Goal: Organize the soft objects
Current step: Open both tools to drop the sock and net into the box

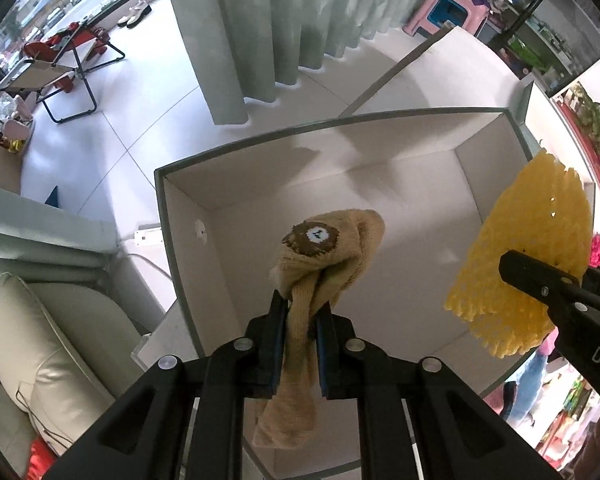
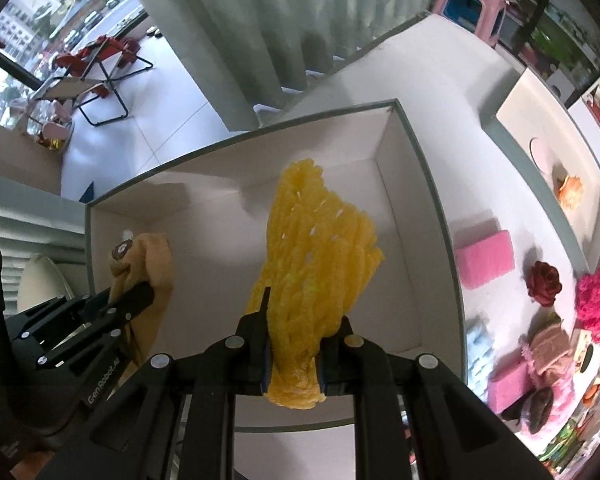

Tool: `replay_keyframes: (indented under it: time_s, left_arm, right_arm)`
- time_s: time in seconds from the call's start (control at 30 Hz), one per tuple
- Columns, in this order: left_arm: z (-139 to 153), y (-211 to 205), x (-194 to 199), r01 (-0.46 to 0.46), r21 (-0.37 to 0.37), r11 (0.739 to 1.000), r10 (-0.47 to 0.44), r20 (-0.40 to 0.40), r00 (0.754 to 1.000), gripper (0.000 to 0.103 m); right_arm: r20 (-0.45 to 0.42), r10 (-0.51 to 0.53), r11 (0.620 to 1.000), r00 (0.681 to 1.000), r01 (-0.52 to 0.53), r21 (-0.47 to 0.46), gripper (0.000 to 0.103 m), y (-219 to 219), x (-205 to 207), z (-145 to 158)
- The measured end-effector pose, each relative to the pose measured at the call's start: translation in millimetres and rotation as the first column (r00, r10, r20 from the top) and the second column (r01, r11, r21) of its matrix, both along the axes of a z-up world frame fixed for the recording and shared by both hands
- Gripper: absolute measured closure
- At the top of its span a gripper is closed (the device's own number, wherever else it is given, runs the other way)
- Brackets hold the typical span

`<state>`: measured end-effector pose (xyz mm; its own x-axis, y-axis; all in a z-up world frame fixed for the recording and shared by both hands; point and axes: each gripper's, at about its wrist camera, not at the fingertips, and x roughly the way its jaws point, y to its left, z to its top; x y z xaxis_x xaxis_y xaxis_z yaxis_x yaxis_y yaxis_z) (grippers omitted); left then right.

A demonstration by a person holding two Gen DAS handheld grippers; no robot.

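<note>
My left gripper is shut on a tan knitted sock with a brown bear patch, which hangs above the inside of a white open box. My right gripper is shut on a yellow foam net sleeve, held over the same box. In the left wrist view the yellow net hangs at the right with the right gripper on it. The right wrist view shows the sock and the left gripper at the left, over the box's left side. The box floor below shows nothing lying on it.
On the white table to the right of the box lie pink sponge blocks, a dark red fabric rose, a magenta pompom, a light blue soft item and a shallow tray. A cream cushion sits at the left, curtains behind.
</note>
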<state>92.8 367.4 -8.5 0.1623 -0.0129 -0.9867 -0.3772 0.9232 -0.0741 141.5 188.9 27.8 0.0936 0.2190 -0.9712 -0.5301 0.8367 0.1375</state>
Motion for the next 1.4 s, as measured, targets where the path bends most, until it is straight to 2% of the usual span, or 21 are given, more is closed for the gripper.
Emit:
replay_keyframes:
  time_s: [0.3,0.33,0.37,0.4,0.43,0.47,0.5,0.57,0.6,0.67,0.77,0.93,1.07,1.4]
  left_arm:
    - [0.7,0.4,0.3,-0.005,-0.011,1.0,0.005,-0.007,1.0,0.09]
    - [0.2,0.2,0.2,-0.004,-0.015,1.0,0.004,-0.008,1.0,0.09]
    - [-0.2,0.1,-0.6,-0.005,-0.017,1.0,0.005,-0.011,1.0,0.08]
    - [-0.3,0.2,-1.0,-0.006,-0.018,1.0,0.005,-0.015,1.0,0.065]
    - [-0.8,0.4,-1.3,-0.004,-0.023,1.0,0.004,-0.016,1.0,0.019]
    - [0.3,0.5,-2.0,-0.003,-0.027,1.0,0.003,-0.007,1.0,0.002]
    - [4.3,-0.5,-3.3,0.002,-0.033,0.999,-0.001,0.022,1.0,0.001]
    - [8.1,-3.9,-3.7,0.02,-0.005,1.0,-0.02,0.024,1.0,0.001]
    - [9.4,-4.5,-4.1,0.023,0.001,1.0,-0.023,0.026,0.999,0.001]
    - [11.9,-3.9,-4.3,0.026,-0.009,1.0,-0.026,0.02,0.999,0.001]
    - [18.1,-3.1,-5.3,0.032,0.005,0.999,-0.032,0.016,0.999,0.001]
    - [30.3,-6.1,-10.4,0.042,0.027,0.999,-0.043,0.024,0.999,0.001]
    - [41.9,-13.7,-17.1,0.056,0.041,0.998,-0.057,0.032,0.998,0.001]
    - [51.2,-35.3,-37.6,0.12,0.05,0.992,-0.12,0.008,0.993,0.001]
  right_arm:
    - [0.013,0.026,0.999,1.0,-0.026,-0.027,0.087,-2.5,-5.0,1.9]
    - [0.014,0.03,0.999,0.999,-0.029,-0.03,0.084,-1.9,-5.1,2.1]
    - [0.013,0.032,0.999,0.999,-0.031,-0.032,0.081,0.1,-5.1,1.9]
    - [0.012,0.036,0.999,0.999,-0.035,-0.033,0.067,-0.4,-5.4,1.9]
    - [0.013,0.039,0.999,0.999,-0.039,-0.038,0.055,0.3,-5.9,2.0]
    - [0.012,0.043,0.998,0.999,-0.043,-0.042,0.027,0.8,-6.3,3.2]
    - [0.016,0.045,0.998,0.999,-0.045,-0.039,0.017,0.2,-7.4,5.6]
    - [0.036,0.038,0.999,0.999,-0.037,-0.038,0.015,-3.8,-9.2,10.2]
    - [0.038,0.036,0.999,0.999,-0.034,-0.042,0.008,-6.1,-9.4,10.9]
    - [0.03,0.021,1.0,0.999,-0.02,-0.021,0.0,-11.6,-11.1,15.2]
    - [0.015,-0.01,1.0,1.0,0.01,0.01,0.0,-22.2,-14.2,22.8]
    - [0.05,-0.042,0.999,0.998,0.04,0.033,0.0,-38.6,-23.9,39.4]
    - [0.041,-0.056,0.997,0.998,0.054,0.057,0.0,-49.5,-33.5,50.1]
    - [0.008,-0.103,0.99,0.995,0.102,0.096,0.0,-85.4,-65.8,59.9]
